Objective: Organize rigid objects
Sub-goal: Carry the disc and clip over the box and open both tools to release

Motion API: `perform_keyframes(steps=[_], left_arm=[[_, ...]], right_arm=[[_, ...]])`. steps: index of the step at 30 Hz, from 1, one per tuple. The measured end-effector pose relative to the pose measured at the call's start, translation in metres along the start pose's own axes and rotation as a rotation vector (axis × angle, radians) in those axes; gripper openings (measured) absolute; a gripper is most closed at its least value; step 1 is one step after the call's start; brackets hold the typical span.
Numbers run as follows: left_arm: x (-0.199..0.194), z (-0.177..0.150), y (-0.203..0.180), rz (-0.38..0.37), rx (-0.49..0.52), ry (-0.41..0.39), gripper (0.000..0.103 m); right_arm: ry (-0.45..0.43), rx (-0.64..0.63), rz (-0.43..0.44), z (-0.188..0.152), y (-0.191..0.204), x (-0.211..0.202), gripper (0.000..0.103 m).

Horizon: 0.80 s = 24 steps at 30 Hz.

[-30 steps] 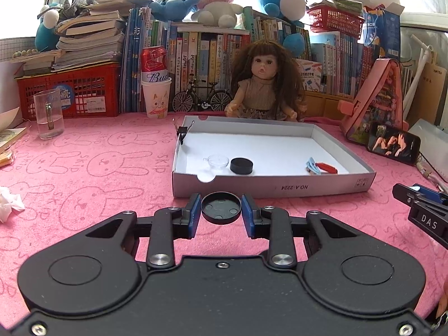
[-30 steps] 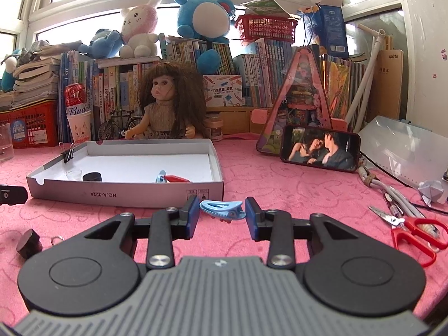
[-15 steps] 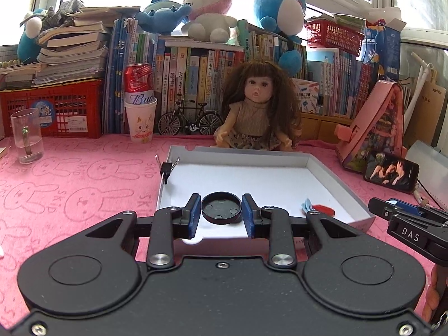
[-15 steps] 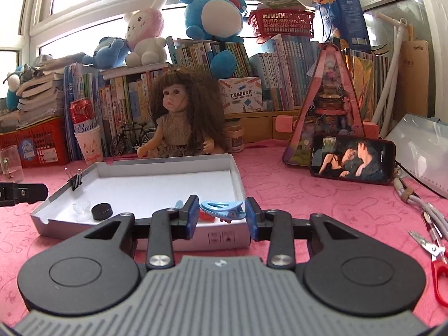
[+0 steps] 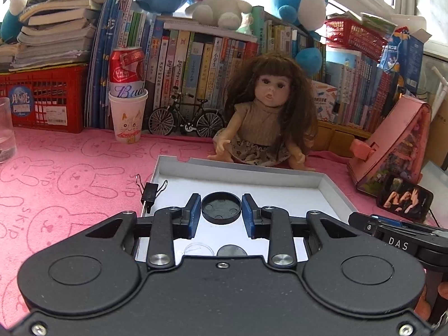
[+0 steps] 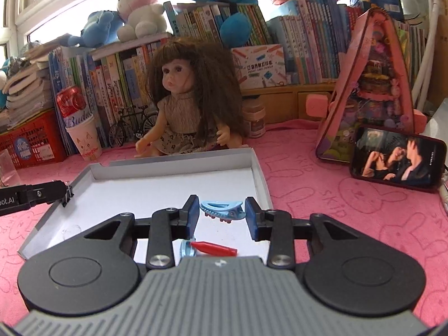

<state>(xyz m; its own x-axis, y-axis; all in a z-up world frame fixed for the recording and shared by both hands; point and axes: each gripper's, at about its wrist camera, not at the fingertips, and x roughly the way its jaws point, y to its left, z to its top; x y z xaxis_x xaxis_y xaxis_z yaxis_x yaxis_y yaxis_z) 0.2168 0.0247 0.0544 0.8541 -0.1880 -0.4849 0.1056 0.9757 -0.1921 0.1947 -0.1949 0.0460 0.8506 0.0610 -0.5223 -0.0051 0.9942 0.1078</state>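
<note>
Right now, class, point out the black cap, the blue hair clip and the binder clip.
black cap (image 5: 221,208): left wrist view, centre of its hollow face.
blue hair clip (image 6: 221,210): right wrist view, middle of its curved body.
binder clip (image 5: 149,192): left wrist view, black body on the tray's left wall.

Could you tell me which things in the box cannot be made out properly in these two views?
- Clear lid, left wrist view: lower half hidden by the gripper body.
- Black cap, same view: partly hidden likewise.
- Red-and-blue clip, right wrist view: lower part covered by the gripper body.
</note>
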Motion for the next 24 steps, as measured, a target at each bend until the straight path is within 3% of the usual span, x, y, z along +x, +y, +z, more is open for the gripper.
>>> perform_keyframes(steps=[24], left_arm=[[0.055, -0.009, 0.0, 0.084, 0.038, 0.101, 0.03]], right_arm=[[0.138, 0.01, -0.004, -0.004, 0.005, 0.037, 0.042]])
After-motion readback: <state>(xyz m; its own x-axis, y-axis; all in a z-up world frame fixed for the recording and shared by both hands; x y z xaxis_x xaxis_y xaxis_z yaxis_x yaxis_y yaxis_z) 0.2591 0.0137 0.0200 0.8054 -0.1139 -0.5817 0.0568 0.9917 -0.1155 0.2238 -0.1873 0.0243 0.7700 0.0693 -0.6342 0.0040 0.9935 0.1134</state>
